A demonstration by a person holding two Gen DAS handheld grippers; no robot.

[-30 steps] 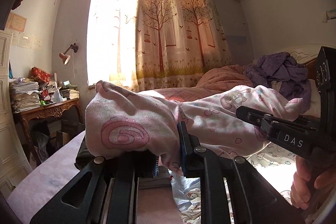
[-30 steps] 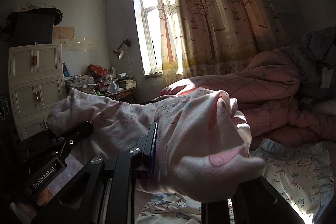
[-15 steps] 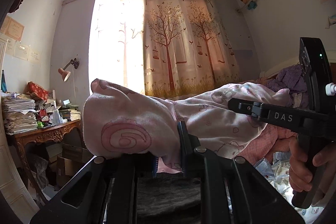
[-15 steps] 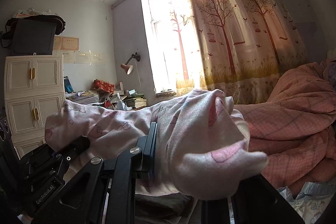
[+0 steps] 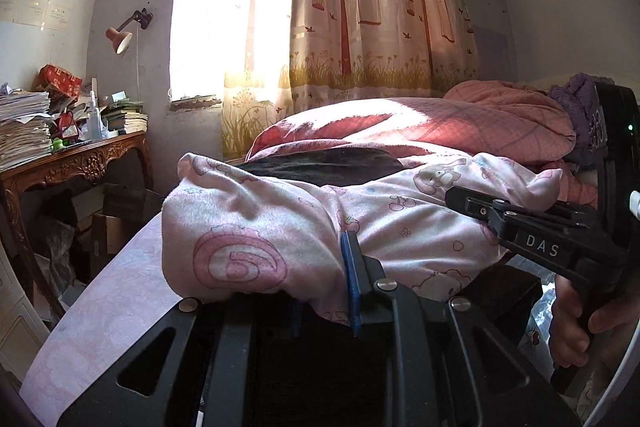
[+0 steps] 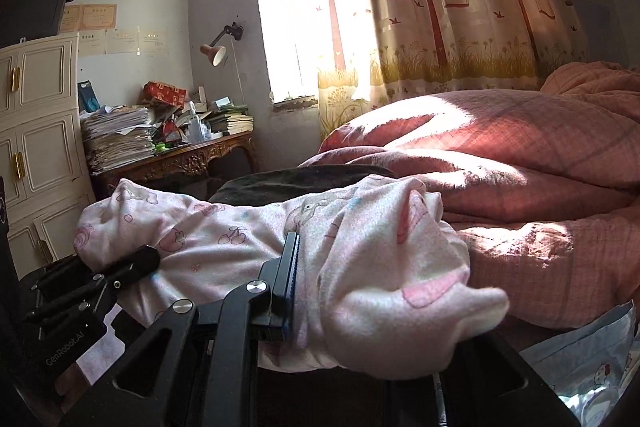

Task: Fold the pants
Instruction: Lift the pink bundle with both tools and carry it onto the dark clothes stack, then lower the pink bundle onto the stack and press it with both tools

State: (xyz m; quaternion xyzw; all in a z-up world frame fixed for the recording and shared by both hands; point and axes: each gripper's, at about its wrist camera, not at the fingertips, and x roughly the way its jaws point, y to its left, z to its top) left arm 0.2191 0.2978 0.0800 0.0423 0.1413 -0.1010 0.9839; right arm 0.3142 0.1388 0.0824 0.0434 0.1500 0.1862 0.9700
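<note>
Sunlit curtains [image 5: 360,7] and a cluttered desk [image 5: 72,163] form the background; the bed [image 5: 104,307] lies below and is used as the landmark. The pink printed pants [image 5: 280,227] are held stretched between both grippers, just above the bed and in front of the pink quilt [image 5: 460,123]. One end of the pants is clamped in the left gripper [image 5: 324,307], whose jaws are opening slightly while the fabric is seen between them. The other end is gripped by the right gripper [image 6: 292,291], whose jaws are closed narrowly on the cloth. Compared with a second ago, both grippers have been carried across and lowered toward the bed, and a dark garment [image 5: 320,167] is now seen behind the pants. The carried edge is judged to be nearly at its laying position, so release is likely the next step.
</note>
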